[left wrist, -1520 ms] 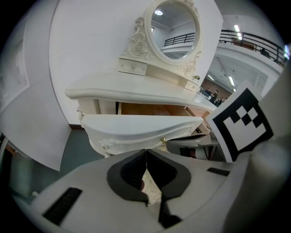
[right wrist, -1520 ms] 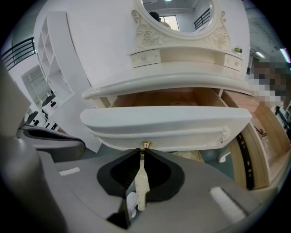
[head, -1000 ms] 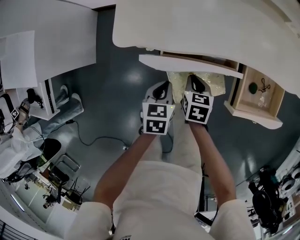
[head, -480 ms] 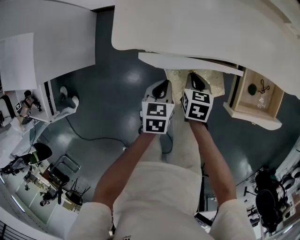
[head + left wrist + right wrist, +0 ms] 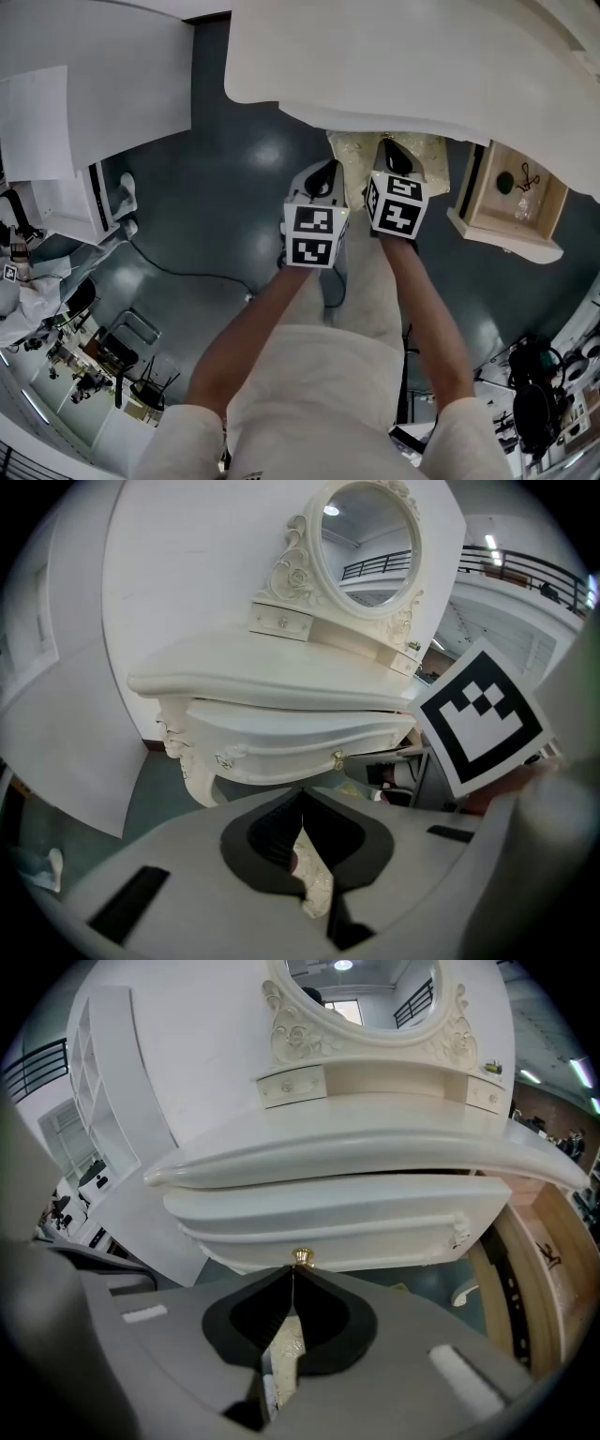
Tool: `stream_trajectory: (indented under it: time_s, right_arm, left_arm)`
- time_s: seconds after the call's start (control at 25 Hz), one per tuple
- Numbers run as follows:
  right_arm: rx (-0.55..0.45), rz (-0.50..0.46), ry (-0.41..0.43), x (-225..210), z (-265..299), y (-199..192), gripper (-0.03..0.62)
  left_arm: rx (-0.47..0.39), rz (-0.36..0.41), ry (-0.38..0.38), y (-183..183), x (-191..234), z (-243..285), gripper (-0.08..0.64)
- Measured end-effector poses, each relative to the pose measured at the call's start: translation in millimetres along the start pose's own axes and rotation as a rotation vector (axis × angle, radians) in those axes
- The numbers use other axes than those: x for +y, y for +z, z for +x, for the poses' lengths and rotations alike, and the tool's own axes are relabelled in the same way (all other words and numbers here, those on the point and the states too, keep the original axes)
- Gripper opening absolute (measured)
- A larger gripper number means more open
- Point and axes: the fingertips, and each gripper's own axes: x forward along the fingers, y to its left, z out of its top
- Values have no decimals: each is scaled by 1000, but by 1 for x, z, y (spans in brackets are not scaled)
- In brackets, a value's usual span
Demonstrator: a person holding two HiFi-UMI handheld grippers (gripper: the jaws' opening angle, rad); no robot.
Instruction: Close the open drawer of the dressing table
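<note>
Right gripper [image 5: 293,1271] has its jaws pressed together, having just been closing, with nothing between them. Left gripper [image 5: 300,797] is likewise pressed together and empty, short of the front. On the dressing table [image 5: 394,1147], the top overhangs the wide middle drawer [image 5: 356,1213], which sits nearly flush beneath its edge. Two drawers show: this one and a side drawer [image 5: 511,202] standing open at the right. Bare floor [image 5: 234,187] lies to the left. The right tips meet at the middle drawer's one gold knob [image 5: 302,1257].

The dressing table [image 5: 403,56] spans the top of the head view. A side drawer [image 5: 506,234] juts out at right, small things [image 5: 507,177] in it. A cushion [image 5: 433,157] lies below the table, centre. In the right gripper view the centre drawer [image 5: 356,1222] sits under the tabletop.
</note>
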Motion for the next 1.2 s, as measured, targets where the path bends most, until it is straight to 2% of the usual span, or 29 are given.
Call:
stream_trajectory:
  time_s: [0.2, 0.32, 1.2]
  right_arm:
    - [-22, 16, 2, -2, 5, 9, 3]
    - [-53, -6, -3, -1, 5, 17, 3]
    - [-73, -5, -7, -4, 18, 37, 3]
  left_arm:
    - [-3, -1, 2, 4, 1, 2, 9]
    - [-7, 6, 0, 6, 0, 2, 9]
    - [-17, 0, 5, 7, 4, 3, 9]
